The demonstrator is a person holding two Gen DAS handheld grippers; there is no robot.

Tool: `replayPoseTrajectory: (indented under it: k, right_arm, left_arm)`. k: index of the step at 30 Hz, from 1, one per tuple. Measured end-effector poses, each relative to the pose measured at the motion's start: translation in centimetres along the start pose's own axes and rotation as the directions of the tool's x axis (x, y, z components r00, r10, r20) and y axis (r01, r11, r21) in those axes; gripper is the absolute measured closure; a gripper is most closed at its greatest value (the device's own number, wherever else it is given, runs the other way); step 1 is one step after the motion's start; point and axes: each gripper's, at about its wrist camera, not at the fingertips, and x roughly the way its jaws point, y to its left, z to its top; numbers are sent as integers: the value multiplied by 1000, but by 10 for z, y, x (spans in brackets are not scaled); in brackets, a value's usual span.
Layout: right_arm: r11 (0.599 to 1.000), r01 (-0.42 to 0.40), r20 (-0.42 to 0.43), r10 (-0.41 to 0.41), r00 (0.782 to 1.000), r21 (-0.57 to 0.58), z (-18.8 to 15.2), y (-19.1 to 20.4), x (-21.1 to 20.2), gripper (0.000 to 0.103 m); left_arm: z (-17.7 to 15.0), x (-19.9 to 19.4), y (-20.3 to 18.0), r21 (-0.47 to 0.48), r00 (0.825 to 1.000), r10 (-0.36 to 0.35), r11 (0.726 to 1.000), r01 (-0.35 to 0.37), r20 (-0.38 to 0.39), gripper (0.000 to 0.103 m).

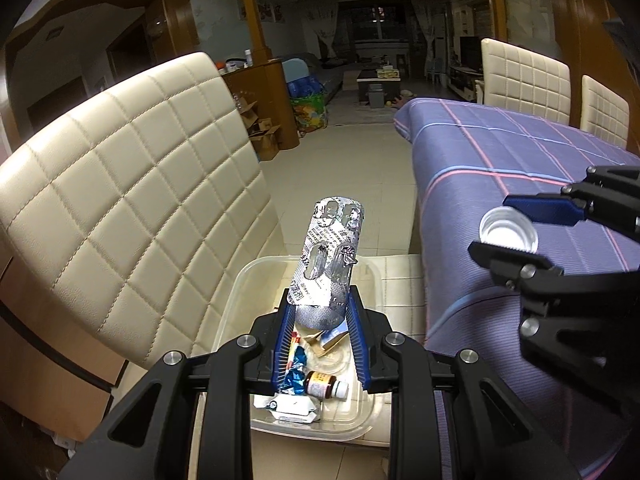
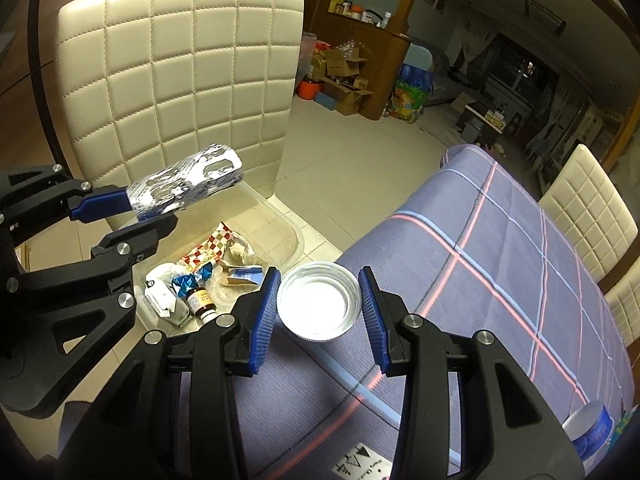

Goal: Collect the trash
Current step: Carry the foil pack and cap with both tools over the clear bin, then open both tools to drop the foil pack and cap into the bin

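Note:
My left gripper is shut on a silver foil pill blister pack, held above a clear plastic bin on the seat of a cream chair. The pack also shows in the right wrist view. The bin holds trash: a brown medicine bottle, blue foil, white packets and a checked wrapper. My right gripper is shut on a white bottle cap above the edge of the purple plaid tablecloth. The cap also shows in the left wrist view.
The quilted cream chair back rises behind the bin. Two more cream chairs stand at the table's far side. A round blue-and-white container sits near the table's edge. Tiled floor lies between chair and table.

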Motion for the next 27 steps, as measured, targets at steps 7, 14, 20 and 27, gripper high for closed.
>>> replayPoseTrajectory:
  k: [7, 14, 20, 27]
  right_arm:
    - [1000, -8, 12, 8, 1000, -19, 12, 11, 6, 62]
    - [999, -15, 14, 16, 1000, -37, 20, 24, 15, 62]
    - [999, -17, 8, 17, 1000, -50, 24, 34, 21, 62]
    - [998, -12, 1, 12, 1000, -54, 25, 37, 26, 61]
  left_arm:
    - [-5, 8, 16, -23, 1000, 22, 999, -23, -15, 77]
    - [-8, 15, 33, -50, 998, 49, 997, -51, -29, 77]
    - [-8, 24, 39, -51, 998, 59, 997, -60, -37, 75]
    - [-8, 35, 43, -72, 996, 48, 996, -53, -69, 71]
